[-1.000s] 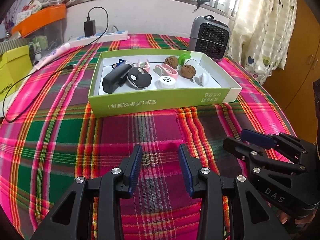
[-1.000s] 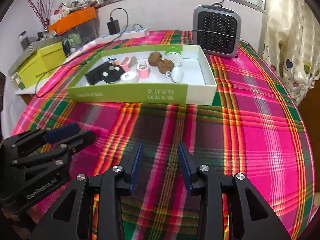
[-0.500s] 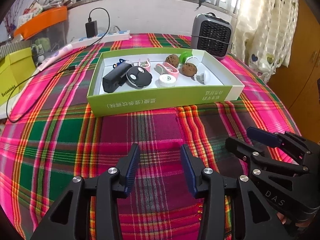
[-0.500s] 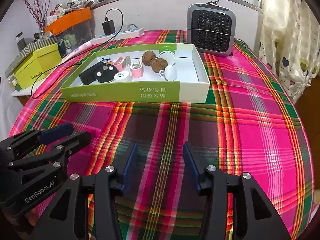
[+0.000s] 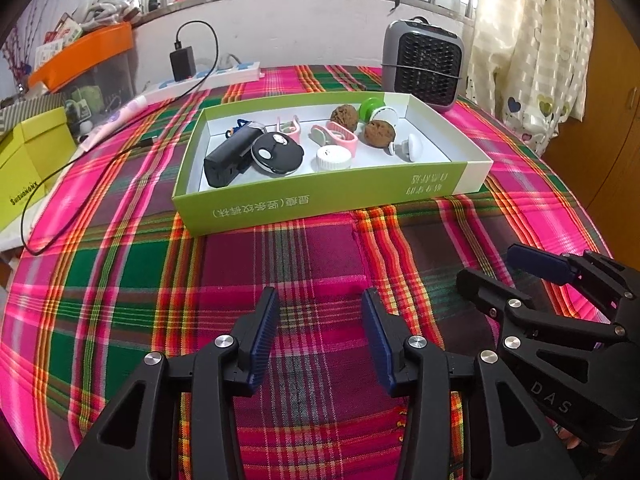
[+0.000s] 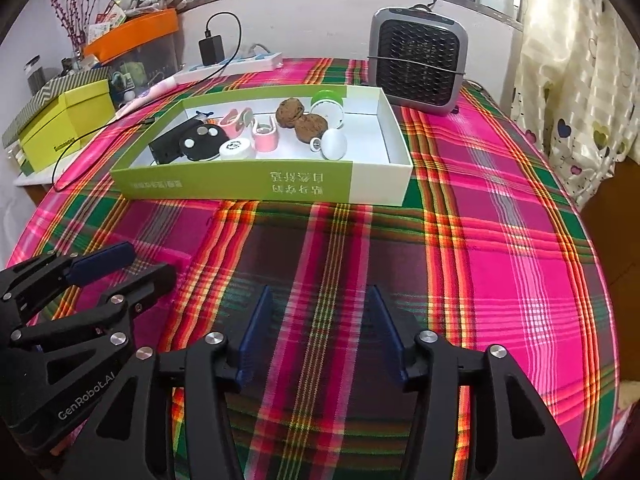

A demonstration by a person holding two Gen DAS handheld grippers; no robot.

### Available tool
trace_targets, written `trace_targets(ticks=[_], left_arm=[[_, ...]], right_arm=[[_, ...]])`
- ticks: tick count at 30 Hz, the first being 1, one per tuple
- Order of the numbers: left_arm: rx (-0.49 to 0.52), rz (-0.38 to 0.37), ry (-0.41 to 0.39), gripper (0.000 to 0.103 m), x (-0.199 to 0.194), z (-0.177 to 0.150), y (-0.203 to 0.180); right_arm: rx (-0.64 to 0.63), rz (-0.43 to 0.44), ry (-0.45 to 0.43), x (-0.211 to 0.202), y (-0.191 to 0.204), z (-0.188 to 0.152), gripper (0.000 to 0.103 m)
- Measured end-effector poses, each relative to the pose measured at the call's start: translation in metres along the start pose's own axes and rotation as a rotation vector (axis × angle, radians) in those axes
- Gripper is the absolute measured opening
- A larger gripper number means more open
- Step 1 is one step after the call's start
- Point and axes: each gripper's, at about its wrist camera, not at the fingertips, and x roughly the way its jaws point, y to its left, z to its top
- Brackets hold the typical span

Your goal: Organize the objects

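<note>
Both grippers hang low over the plaid-covered desk [image 5: 120, 272], well short of the box [image 5: 320, 204], and neither holds anything. The left gripper [image 5: 320, 332] has its fingers spread wide with only cloth between them; the right gripper [image 6: 320, 332] is the same, fingers wide apart over bare cloth.

All the small things in view lie inside the green box, loosely gathered toward its left and middle, with the right end bare. From the left wrist view these are a black block [image 5: 228, 158] at the left, a round black disc [image 5: 278, 154] touching it, a white cap [image 5: 334, 158] just beside the disc, two pink clips [image 5: 336, 136], two brown walnuts [image 5: 379, 134], a green-and-white piece [image 5: 372, 109] at the back wall, and a white knob [image 5: 412, 147] farthest right. A small blue-trimmed item sits behind the black block; what it is cannot be told.

No loose item lies on the cloth between the grippers and the box. The heater [image 6: 418, 64], power strip [image 5: 208, 76] with its charger and cable, and the yellow box [image 6: 68, 128] stand around the edges and do not look like part of the sorting.

My judgement: the gathering looks finished or nearly so, since everything small is already in the box. If anything is left, it would be tidying the pieces within the box, though the task line does not say so.
</note>
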Motion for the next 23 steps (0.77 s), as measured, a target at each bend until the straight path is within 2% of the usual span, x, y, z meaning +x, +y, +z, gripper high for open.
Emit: trace_targets(ticks=[23], left_arm=[[0.003, 0.01, 0.001, 0.042, 0.0017, 0.0004, -0.0011]], right_arm=[[0.002, 0.003, 0.0, -0.0002, -0.0001, -0.0001, 0.056]])
